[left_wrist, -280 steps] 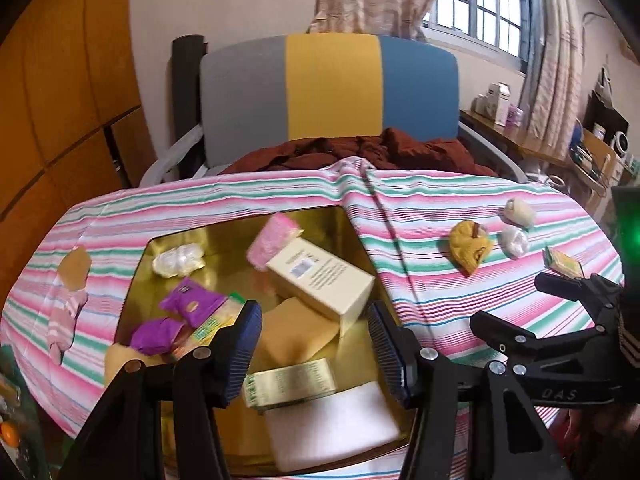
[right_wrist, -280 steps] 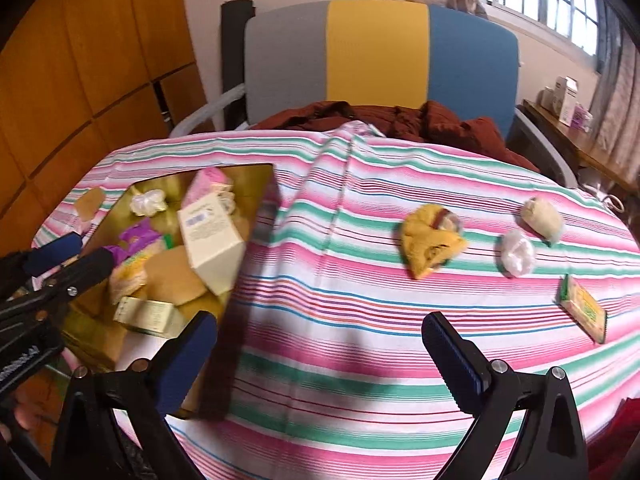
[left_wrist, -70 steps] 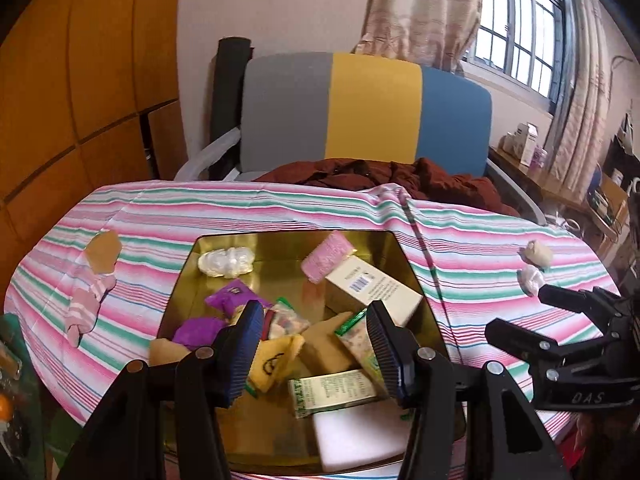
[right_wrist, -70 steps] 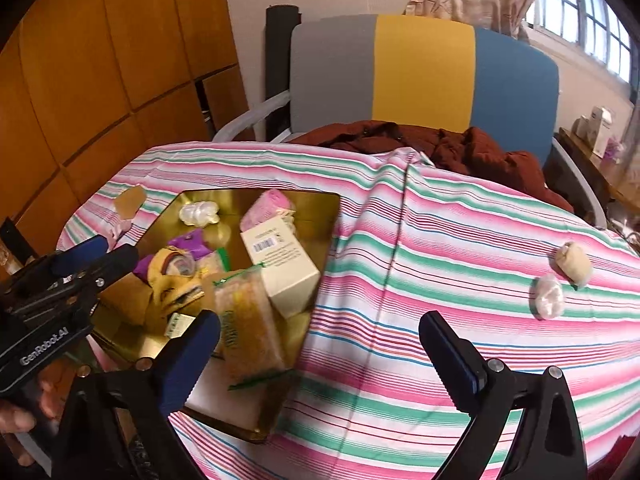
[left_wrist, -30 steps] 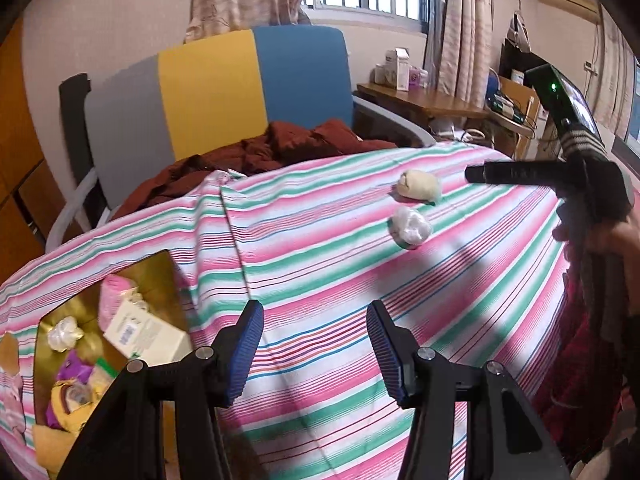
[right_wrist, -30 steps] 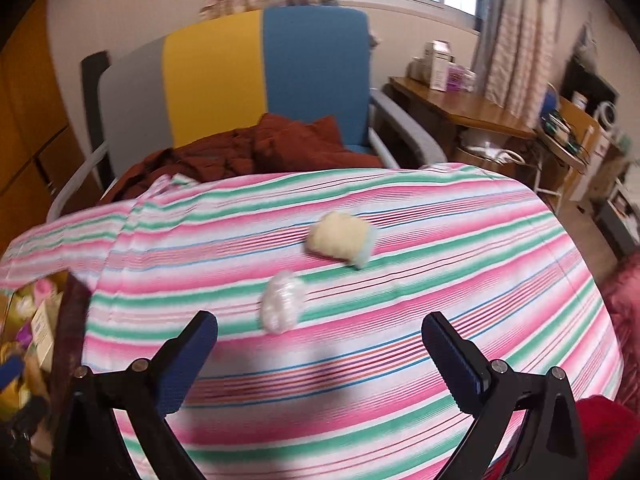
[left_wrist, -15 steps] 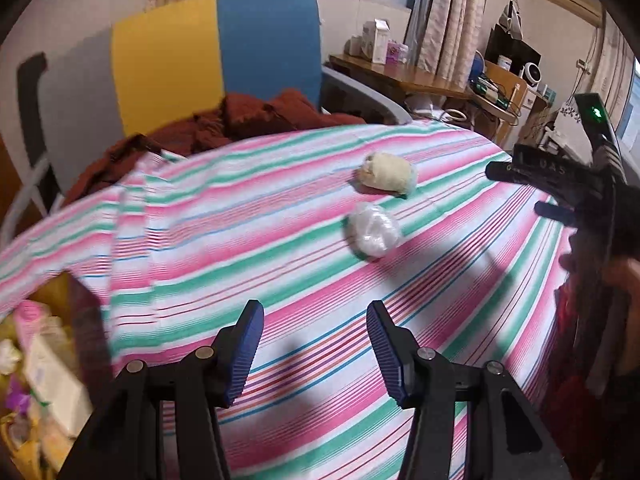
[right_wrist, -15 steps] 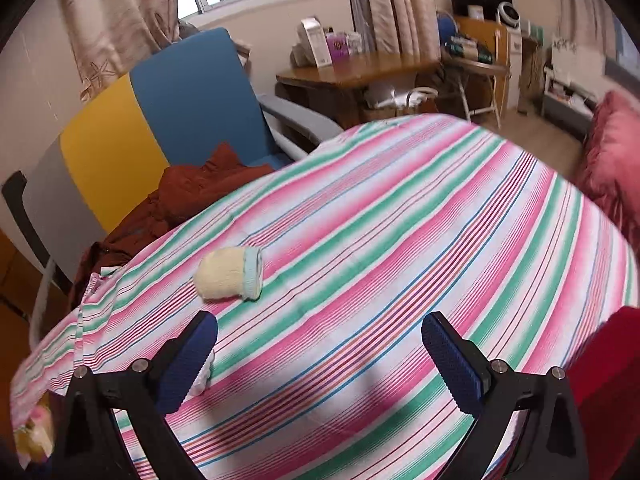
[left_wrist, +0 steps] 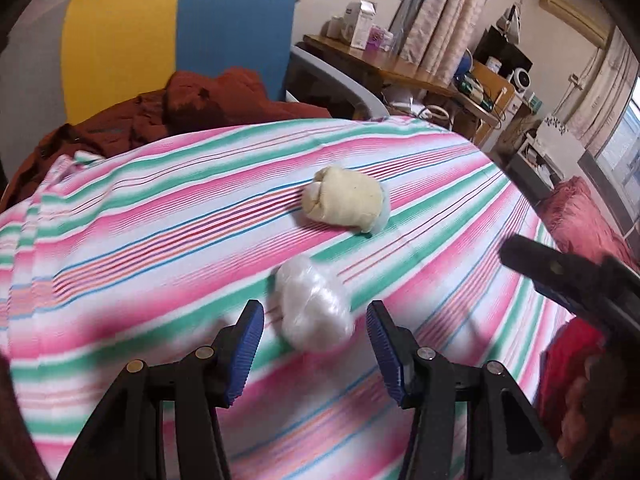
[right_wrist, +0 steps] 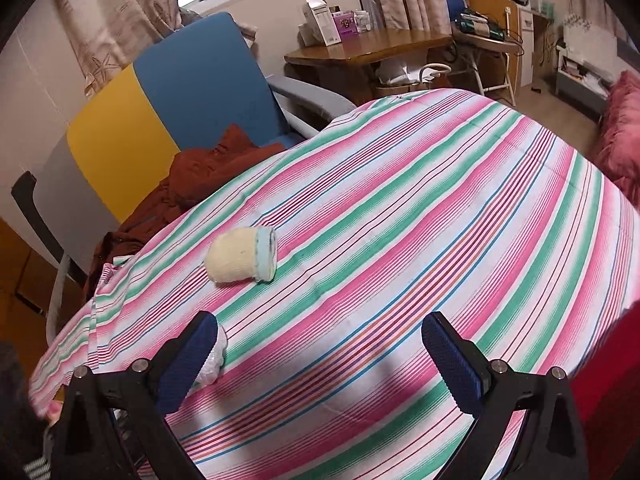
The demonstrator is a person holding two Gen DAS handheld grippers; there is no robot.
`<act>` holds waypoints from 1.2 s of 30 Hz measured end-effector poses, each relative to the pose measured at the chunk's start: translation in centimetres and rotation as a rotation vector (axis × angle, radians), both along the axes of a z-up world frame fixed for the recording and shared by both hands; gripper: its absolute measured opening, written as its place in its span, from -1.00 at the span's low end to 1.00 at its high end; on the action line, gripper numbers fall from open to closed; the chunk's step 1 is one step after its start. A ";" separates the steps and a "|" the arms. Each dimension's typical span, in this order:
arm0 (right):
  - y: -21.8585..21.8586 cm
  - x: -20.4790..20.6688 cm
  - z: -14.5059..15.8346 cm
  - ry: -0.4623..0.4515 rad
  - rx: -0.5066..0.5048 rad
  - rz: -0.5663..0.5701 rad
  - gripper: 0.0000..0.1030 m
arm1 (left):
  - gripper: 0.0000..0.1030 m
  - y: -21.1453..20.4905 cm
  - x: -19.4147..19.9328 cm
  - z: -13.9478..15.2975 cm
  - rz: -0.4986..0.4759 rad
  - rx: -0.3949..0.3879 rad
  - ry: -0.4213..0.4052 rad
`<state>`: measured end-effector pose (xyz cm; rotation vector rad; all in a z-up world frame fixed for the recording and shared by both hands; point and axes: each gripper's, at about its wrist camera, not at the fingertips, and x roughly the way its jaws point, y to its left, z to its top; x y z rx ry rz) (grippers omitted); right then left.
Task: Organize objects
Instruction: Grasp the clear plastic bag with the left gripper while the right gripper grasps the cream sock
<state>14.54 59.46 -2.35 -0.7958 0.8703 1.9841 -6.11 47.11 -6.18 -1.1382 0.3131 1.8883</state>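
Observation:
A crumpled white plastic wad [left_wrist: 314, 312] lies on the striped tablecloth [left_wrist: 160, 240], between and just ahead of the blue pads of my open left gripper [left_wrist: 316, 346]. A rolled cream sock with a light blue cuff [left_wrist: 344, 205] lies farther back. In the right wrist view the sock [right_wrist: 242, 256] sits ahead and left of my open, empty right gripper [right_wrist: 320, 354]. The white wad [right_wrist: 214, 356] peeks out behind its left finger. The right gripper also shows at the right edge of the left wrist view [left_wrist: 568, 280].
A chair with grey, yellow and blue back [right_wrist: 160, 100] holds a rust-brown garment [left_wrist: 192, 112] behind the table. A wooden desk [right_wrist: 368, 46] with boxes stands at the back right. A red cushion [right_wrist: 620, 128] lies past the table's right edge.
The left gripper has moved forward to the white wad, which now sits between its fingertips. The right gripper has drawn slightly closer to the sock. Both stay open.

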 end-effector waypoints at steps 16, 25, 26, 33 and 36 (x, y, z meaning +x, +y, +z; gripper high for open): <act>0.1 -0.5 -0.4 0.008 -0.022 0.023 0.99 | -0.31 0.0 -0.4 -3.7 0.002 -0.097 0.075; -0.3 -1.4 -0.9 -0.019 -0.033 0.076 0.99 | -0.31 -8.7 2.0 -4.0 0.093 -0.050 0.136; -0.4 -1.5 -0.9 -0.024 -0.034 0.085 0.99 | -0.31 -9.0 2.1 -4.1 0.088 -0.042 0.140; -1.3 -2.8 -1.2 -0.044 -0.072 0.151 0.99 | -0.28 -8.8 1.3 -4.4 0.090 -0.017 0.111; -1.3 -4.3 -0.4 -0.061 -0.050 0.175 0.99 | -0.27 -9.0 1.4 -4.4 0.091 -0.011 0.114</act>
